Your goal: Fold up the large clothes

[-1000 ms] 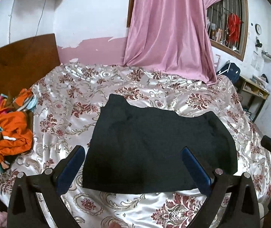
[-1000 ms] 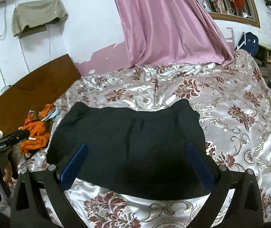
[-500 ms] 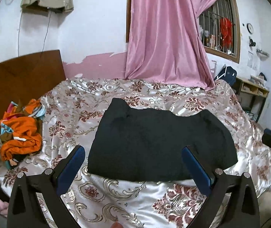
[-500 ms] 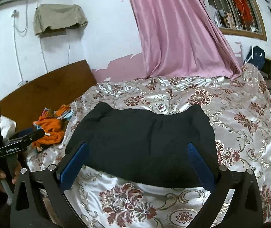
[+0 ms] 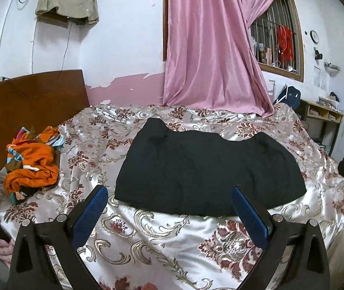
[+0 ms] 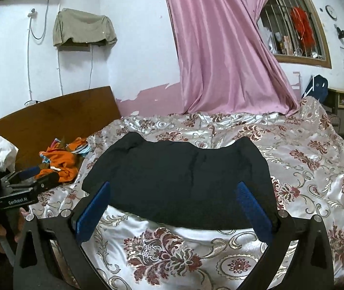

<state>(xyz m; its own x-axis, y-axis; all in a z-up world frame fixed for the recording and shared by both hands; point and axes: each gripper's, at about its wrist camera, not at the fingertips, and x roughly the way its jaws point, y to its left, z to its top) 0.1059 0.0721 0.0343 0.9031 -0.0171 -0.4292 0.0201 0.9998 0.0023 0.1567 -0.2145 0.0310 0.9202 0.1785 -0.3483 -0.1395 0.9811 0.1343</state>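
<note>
the bed (image 5: 172, 236) fills most of what i see, covered in a shiny floral spread, with a brown headboard (image 5: 27, 96) along its left end and a pink curtain (image 5: 210, 48) hanging past its far edge. the black garment (image 5: 205, 169) lies folded flat in the middle of the bed, its near hem close to the near edge and its two far corners rising into small peaks. a heap of orange clothes (image 5: 32, 164) sits by the headboard, near the bed's left edge and well apart from the black piece. my left gripper (image 5: 169, 203) hovers above the near edge, jaws spread wide and empty. my right gripper (image 6: 173, 197) hangs likewise, blue pads (image 6: 92, 207) wide apart, holding nothing, with the garment's hem showing between them.
</note>
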